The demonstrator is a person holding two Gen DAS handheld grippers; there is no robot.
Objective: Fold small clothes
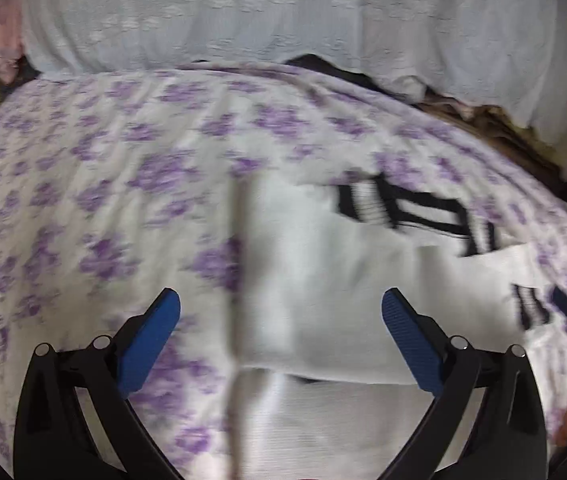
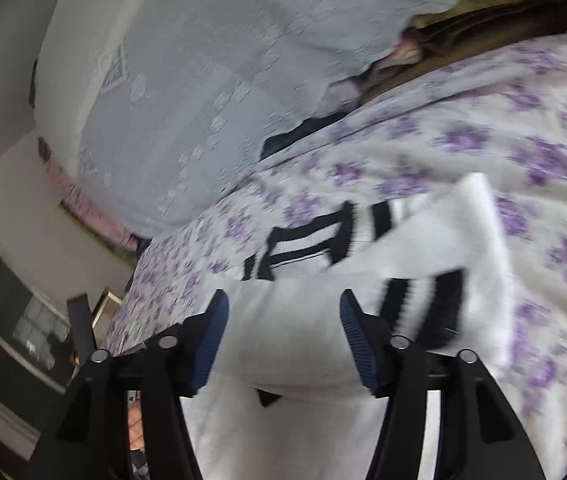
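The white knit garment with black stripes (image 1: 323, 264) lies partly folded at centre frame on the purple-flowered bedspread (image 1: 83, 184). Left gripper (image 1: 281, 340) and right gripper (image 2: 283, 336) both hover with fingers spread, pinching nothing. Next, probably grasp an edge for another fold
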